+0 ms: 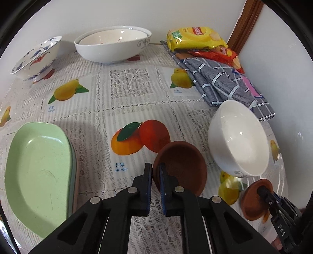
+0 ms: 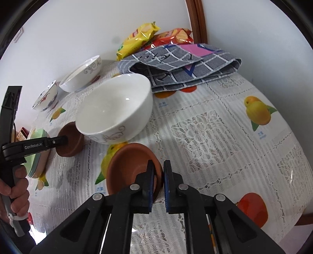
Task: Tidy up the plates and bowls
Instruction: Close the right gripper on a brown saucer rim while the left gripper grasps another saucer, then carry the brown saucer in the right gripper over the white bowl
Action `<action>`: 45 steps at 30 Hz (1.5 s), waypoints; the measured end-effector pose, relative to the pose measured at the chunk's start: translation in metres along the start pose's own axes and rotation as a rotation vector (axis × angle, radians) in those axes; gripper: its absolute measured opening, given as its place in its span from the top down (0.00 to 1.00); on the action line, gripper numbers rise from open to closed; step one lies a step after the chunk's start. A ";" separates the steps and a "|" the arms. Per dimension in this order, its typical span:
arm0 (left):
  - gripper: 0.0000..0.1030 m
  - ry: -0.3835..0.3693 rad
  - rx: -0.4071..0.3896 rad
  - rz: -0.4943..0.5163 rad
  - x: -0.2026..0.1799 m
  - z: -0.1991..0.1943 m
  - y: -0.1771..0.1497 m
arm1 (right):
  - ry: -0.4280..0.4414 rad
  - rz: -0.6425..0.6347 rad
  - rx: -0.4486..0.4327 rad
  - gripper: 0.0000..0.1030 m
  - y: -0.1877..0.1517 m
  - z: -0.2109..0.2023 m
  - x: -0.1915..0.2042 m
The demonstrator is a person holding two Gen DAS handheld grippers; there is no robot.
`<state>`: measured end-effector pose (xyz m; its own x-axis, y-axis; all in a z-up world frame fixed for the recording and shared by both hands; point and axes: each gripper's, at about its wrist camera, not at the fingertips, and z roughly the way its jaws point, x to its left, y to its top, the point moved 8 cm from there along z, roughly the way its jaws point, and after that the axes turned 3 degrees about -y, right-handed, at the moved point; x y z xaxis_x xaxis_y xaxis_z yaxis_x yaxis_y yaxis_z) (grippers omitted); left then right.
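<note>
Two brown saucers sit on the table (image 1: 93, 91). Left gripper (image 1: 155, 172) jaws pinch the brown saucer (image 1: 182, 166) rim; right gripper (image 2: 158, 172) jaws pinch the other saucer (image 2: 129, 166), at 5 o'clock of it.

A home dining corner: a counter (image 1: 137, 93) under a lace-and-fruit print tablecloth, pushed against white walls (image 1: 195, 13), carrying household bowls (image 1: 111, 46), snack packets (image 1: 195, 38) and a folded checked cloth (image 1: 225, 86).

Printed "芒果 mango" on tablecloth (image 1: 121, 167); "GenRobot.AI" on left gripper (image 2: 64, 141); "DAS" on right gripper (image 1: 263, 192).
</note>
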<state>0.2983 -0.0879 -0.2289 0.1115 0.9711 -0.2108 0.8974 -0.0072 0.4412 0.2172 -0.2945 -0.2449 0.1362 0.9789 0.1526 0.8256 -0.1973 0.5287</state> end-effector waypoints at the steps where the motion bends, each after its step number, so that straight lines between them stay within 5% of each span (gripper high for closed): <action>1: 0.92 -0.002 -0.005 0.002 0.000 -0.004 0.000 | -0.002 -0.001 -0.002 0.91 0.000 -0.001 0.001; 19: 0.92 -0.038 -0.071 -0.007 0.003 -0.059 -0.013 | -0.004 0.012 -0.052 0.91 0.006 -0.046 0.013; 31: 0.92 -0.034 -0.141 -0.009 0.006 -0.108 0.002 | 0.025 0.046 -0.131 0.91 0.042 -0.089 0.020; 45: 0.92 -0.019 -0.201 -0.010 0.012 -0.130 0.033 | 0.029 0.013 -0.159 0.91 0.081 -0.091 0.034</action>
<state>0.2733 -0.0451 -0.1032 0.1125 0.9663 -0.2316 0.7953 0.0522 0.6040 0.2386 -0.2819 -0.1205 0.1287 0.9747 0.1826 0.7265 -0.2180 0.6517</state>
